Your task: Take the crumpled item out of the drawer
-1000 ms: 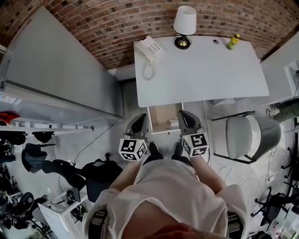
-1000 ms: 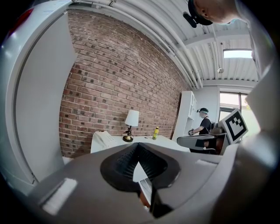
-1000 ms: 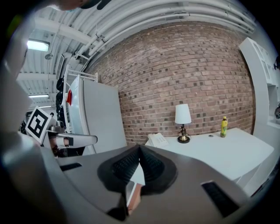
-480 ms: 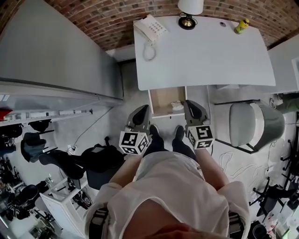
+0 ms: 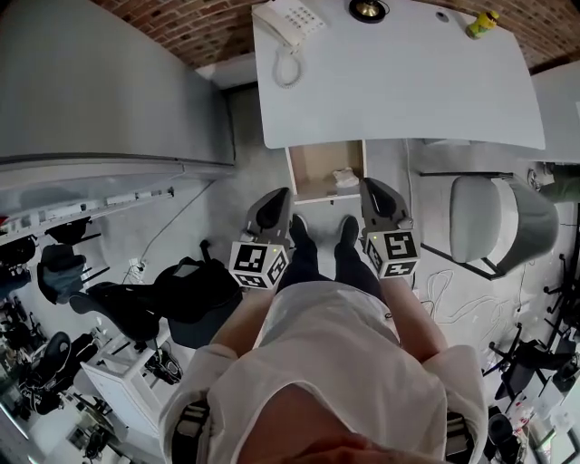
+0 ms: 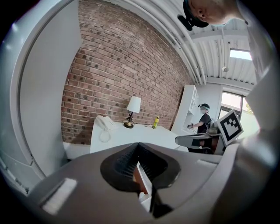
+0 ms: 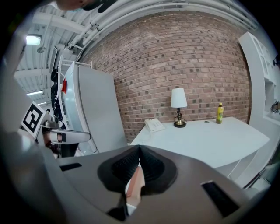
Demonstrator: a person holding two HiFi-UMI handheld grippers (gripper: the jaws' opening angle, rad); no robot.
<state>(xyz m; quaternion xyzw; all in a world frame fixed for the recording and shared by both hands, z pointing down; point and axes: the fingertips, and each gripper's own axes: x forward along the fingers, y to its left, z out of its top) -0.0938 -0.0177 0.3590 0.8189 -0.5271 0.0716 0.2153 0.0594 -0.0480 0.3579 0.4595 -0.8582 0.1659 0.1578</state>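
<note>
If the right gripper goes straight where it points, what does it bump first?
Probably the open drawer: its wooden inside shows right past the shut right gripper, close to the crumpled white item. Depth is unclear.

In the head view the top edge cuts off the lamp [image 5: 367,9], leaving only its base, and clips the far end of the telephone [image 5: 288,20]. The drawer [image 5: 317,168] runs back under the tabletop [image 5: 399,82], so its rear is hidden. The crumpled item [image 5: 344,177] inside is a small pale lump (cloth or paper, too small to tell). In each gripper view the dark fingers [image 6: 122,162] hide all but a sliver of the drawer.
</note>
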